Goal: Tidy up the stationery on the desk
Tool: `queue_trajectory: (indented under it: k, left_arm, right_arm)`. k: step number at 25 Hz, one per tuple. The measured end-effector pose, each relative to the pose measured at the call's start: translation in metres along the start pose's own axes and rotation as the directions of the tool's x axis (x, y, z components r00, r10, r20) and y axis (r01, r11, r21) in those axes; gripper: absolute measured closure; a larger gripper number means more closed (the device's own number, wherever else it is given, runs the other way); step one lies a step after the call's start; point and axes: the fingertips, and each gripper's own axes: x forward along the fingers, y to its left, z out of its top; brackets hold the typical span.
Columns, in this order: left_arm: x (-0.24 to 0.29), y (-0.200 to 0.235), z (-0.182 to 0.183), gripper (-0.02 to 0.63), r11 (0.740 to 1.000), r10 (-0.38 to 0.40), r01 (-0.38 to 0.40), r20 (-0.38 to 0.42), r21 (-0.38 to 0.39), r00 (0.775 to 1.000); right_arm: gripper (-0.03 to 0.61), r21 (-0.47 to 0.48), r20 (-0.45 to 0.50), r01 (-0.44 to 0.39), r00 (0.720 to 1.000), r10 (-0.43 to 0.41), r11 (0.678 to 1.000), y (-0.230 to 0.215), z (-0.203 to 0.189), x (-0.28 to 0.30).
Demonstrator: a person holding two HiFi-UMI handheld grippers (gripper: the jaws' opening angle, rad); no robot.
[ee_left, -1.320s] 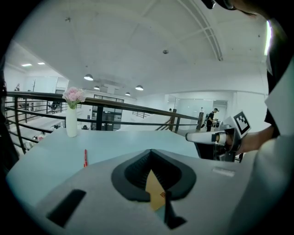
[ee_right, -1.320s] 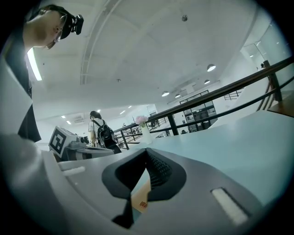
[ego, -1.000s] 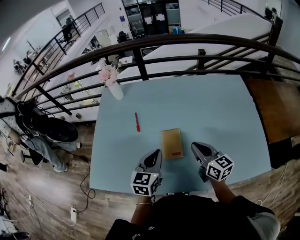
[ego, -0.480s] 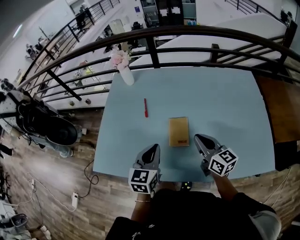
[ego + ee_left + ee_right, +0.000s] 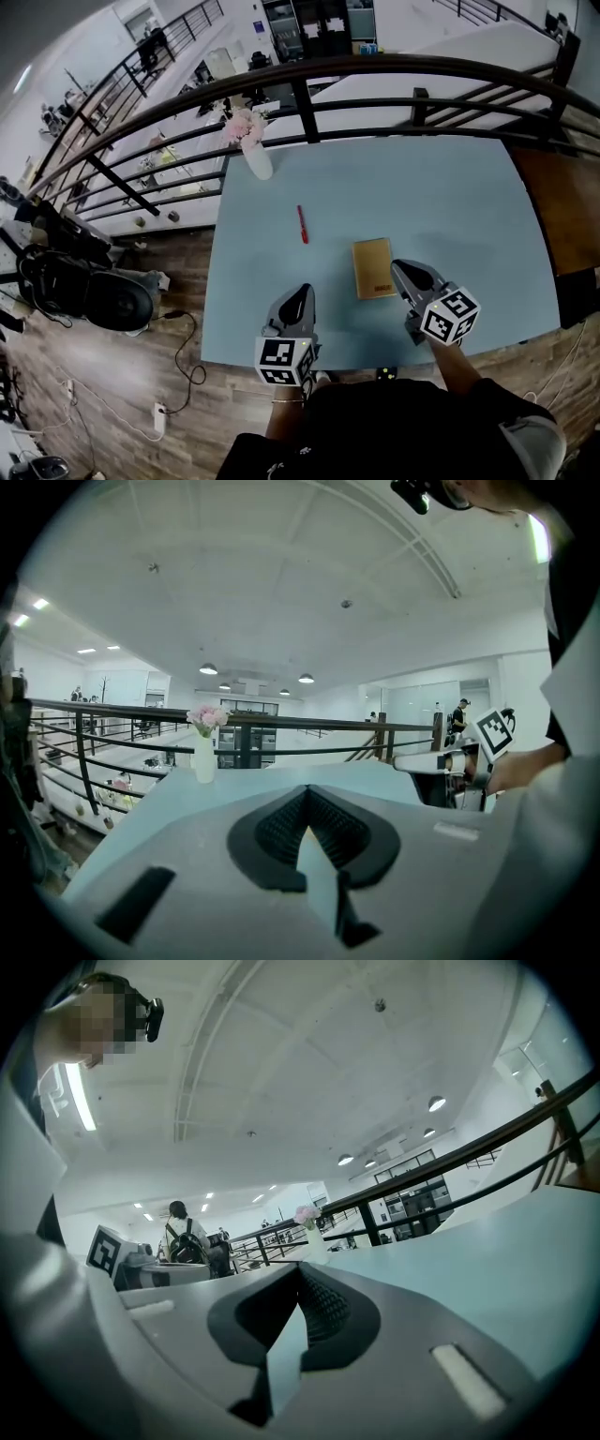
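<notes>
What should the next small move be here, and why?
Probably open the right gripper and ease it left onto the notebook. Its jaws look shut with nothing between them, and the notebook lies flat on the desk right beside its tip, nearer than the pen is to the left gripper.

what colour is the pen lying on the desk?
Red. The pen shows best in the head view, lying on the light blue desk.
</notes>
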Motion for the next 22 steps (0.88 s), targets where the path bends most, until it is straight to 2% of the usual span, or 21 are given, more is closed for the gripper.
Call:
queue_trajectory:
  k: [5, 22]
  left_arm:
    - [-0.023, 0.046, 0.001, 0.615, 1.000, 0.006, -0.006, -0.001, 0.004, 1.000]
    - [-0.030, 0.182, 0.005, 0.615, 0.999, 0.047, -0.047, 0.032, 0.007, 0.998]
  right_arm:
    - [0.568, -0.010, -0.002, 0.028, 1.000, -0.028, 1.000, 0.032, -0.004, 0.032]
    - [0.568, -0.042, -0.080, 0.069, 0.994, -0.072, 0.997, 0.064, -0.028, 0.168]
